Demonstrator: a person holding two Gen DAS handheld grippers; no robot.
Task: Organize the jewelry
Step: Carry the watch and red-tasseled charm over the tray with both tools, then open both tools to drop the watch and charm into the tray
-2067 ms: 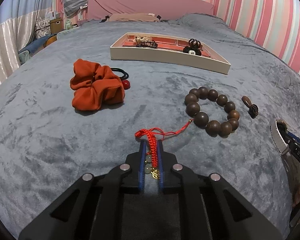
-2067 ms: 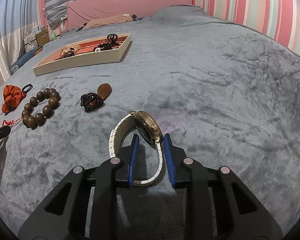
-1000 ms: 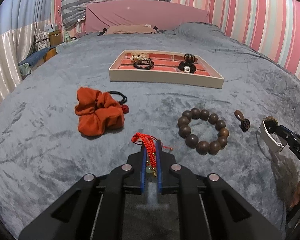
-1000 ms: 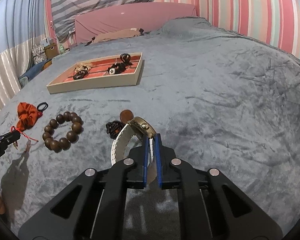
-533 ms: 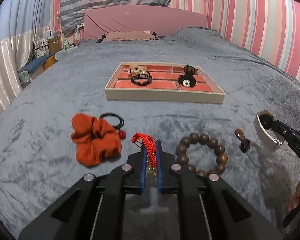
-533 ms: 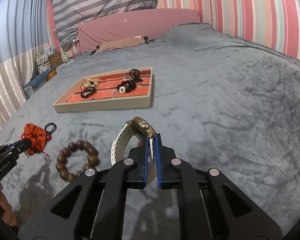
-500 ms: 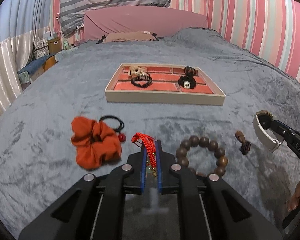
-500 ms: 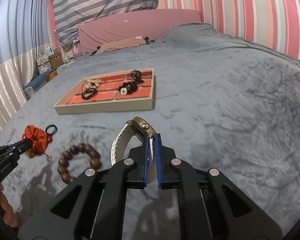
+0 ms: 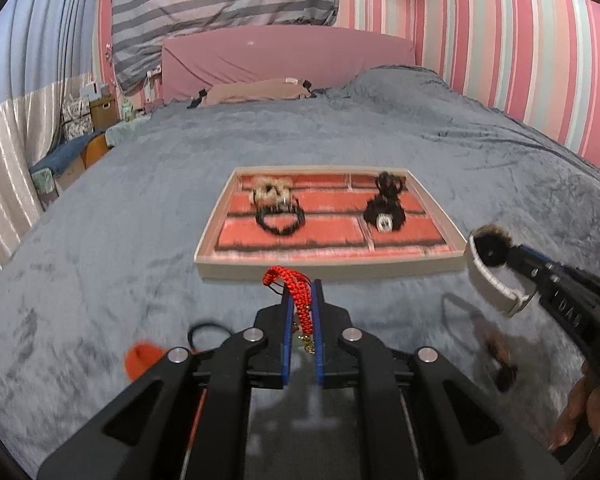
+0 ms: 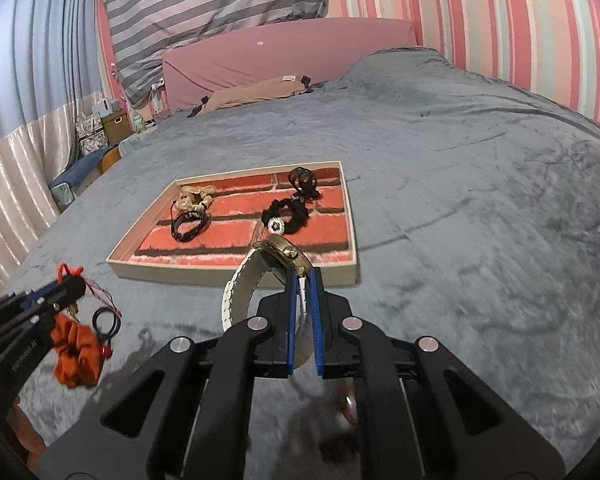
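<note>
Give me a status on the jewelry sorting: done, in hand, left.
Done: dark bracelets and other pieces lie in the brick-patterned tray. In hand: the left gripper clamps a red braided cord bracelet; the right gripper clamps a white-strapped gold watch. Left: the orange scrunchie and black hair tie.

Each camera sits just behind its own gripper's fingers and looks forward and down over the grey bed (image 9: 140,208) toward the headboard (image 10: 284,52). The left view faces the tray (image 9: 324,266) nearly square on, close by; the right view sees the same tray (image 10: 236,270) from its right side. Each view catches the other gripper at its edge.
</note>
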